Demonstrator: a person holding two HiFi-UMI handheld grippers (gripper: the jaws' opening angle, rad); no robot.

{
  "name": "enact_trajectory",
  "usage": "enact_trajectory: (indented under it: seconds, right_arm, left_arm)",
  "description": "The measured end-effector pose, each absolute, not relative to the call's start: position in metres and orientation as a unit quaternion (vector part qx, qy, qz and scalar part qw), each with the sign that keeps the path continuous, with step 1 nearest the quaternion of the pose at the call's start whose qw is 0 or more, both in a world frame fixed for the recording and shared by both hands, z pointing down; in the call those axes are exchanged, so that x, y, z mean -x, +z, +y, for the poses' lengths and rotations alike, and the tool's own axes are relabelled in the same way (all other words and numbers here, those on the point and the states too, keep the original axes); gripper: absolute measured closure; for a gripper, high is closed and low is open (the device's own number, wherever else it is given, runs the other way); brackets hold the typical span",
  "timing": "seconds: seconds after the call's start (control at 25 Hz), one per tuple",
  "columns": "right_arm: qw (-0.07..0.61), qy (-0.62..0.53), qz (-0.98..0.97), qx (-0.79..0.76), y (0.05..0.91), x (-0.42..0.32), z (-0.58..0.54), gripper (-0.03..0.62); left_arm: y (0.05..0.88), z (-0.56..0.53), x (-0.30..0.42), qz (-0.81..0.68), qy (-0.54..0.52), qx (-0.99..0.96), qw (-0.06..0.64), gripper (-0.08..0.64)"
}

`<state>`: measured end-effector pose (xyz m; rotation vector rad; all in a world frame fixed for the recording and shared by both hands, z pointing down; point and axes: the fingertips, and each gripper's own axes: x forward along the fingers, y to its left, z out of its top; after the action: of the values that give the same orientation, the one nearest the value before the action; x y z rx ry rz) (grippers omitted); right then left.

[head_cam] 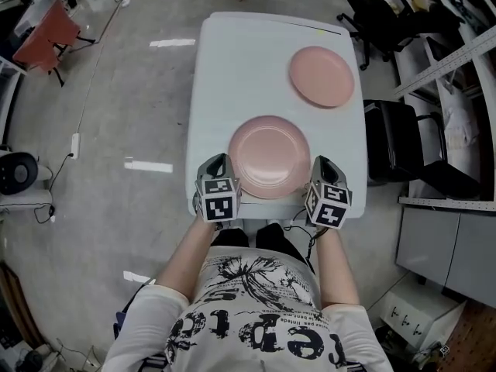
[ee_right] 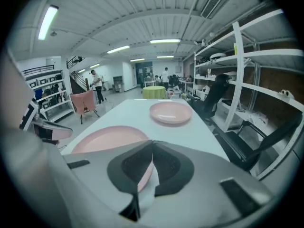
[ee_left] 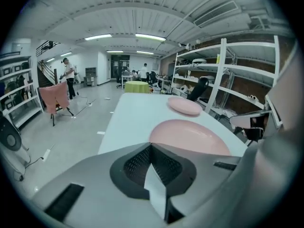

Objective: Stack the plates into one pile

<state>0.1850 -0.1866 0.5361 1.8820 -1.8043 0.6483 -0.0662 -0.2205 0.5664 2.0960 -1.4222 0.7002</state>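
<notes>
Table (head_cam: pixel 232 68): one, white.
Pink plates: two, both on the table. The near plate (head_cam: pixel 269 156) is at its front edge, the far plate (head_cam: pixel 322 76) toward its back right corner.
Grippers: two, the left gripper (ee_left: pixel 151 148) and the right gripper (ee_right: pixel 152 146), at the table's front edge.
Black chairs: two, off the table's right side, the nearer chair (head_cam: pixel 397 142) and the farther chair (head_cam: pixel 378 14).

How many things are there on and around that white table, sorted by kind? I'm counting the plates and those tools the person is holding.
Pink plates: 2 (near plate, far plate)
Hand-held grippers: 2 (left gripper, right gripper)
White table: 1
Total: 5
</notes>
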Motion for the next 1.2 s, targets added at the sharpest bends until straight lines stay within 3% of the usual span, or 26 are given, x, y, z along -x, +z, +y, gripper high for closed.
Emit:
enact_trajectory:
  seconds: [0.2,0.4,0.84,1.2]
  right_arm:
    - [0.193,0.187,-0.674,-0.689,0.504,-0.199,-0.196,0.586]
    - [0.172,0.173,-0.695,-0.676,0.495,-0.245,-0.221,0.586]
    - [0.207,0.169,-0.762,-0.590,0.488,-0.350,-0.276,0.586]
    - [0.228,0.214,-0.779,-0.544,0.520,-0.406,-0.326,0.586]
  left_arm:
    - [0.533,-0.226,0.048,-0.512,0.208,-0.789,0.267,0.555]
    - [0.513,-0.232,-0.015,-0.480,0.198,-0.817,0.250,0.555]
    - [0.497,-0.264,-0.159,-0.514,0.205,-0.793,0.255,0.555]
    - [0.509,-0.322,-0.206,-0.527,0.192,-0.776,0.288,0.555]
